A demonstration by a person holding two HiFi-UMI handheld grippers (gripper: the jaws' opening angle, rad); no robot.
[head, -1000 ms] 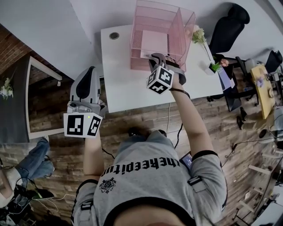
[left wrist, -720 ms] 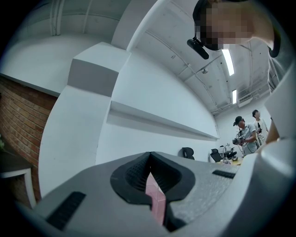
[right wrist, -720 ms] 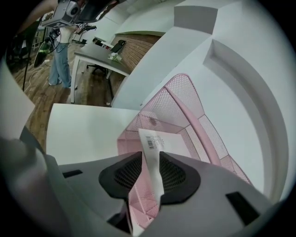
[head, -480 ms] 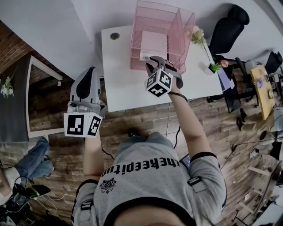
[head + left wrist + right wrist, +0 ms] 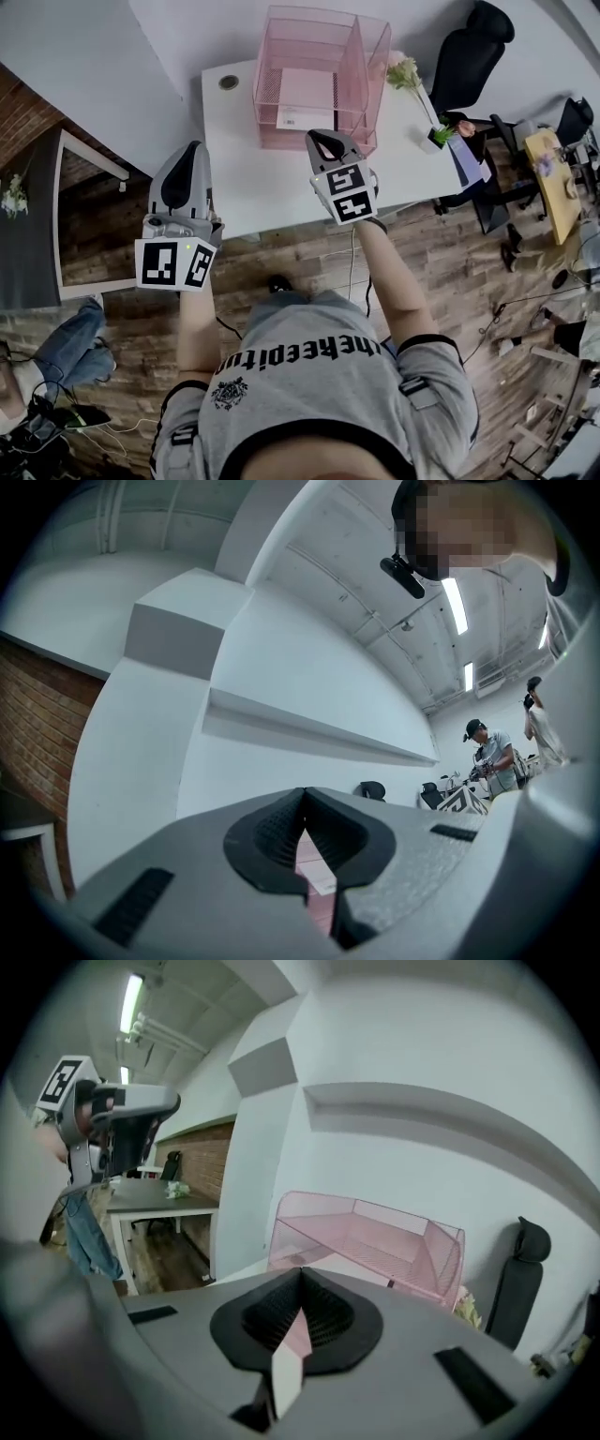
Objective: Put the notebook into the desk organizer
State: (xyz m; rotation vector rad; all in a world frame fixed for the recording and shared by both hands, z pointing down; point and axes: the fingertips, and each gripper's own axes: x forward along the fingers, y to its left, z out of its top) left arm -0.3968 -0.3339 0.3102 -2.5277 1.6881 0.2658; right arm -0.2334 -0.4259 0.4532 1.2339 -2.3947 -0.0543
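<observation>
The pink wire desk organizer (image 5: pixel 361 56) stands at the back of the white desk (image 5: pixel 253 183). A pale pink notebook (image 5: pixel 307 94) with a white label lies flat in its lower tray. My right gripper (image 5: pixel 323 141) hovers over the desk just in front of the organizer; its jaws have just closed and nothing is between them. The right gripper view shows the meeting tips (image 5: pixel 302 1274) with the organizer (image 5: pixel 375 1237) beyond. My left gripper (image 5: pixel 184 152) hangs off the desk's left edge, shut and empty, its tips (image 5: pixel 304 794) pointing at a white wall.
A round cable hole (image 5: pixel 229 82) sits at the desk's back left corner. A small potted flower (image 5: pixel 412 80) stands to the right of the organizer, with a black office chair (image 5: pixel 464 52) behind. A dark table (image 5: pixel 37 216) stands at left on the wood floor.
My right gripper has pulled back out of the organizer towards me, risen and rolled, leaving the notebook lying in the tray. The left gripper has barely shifted.
</observation>
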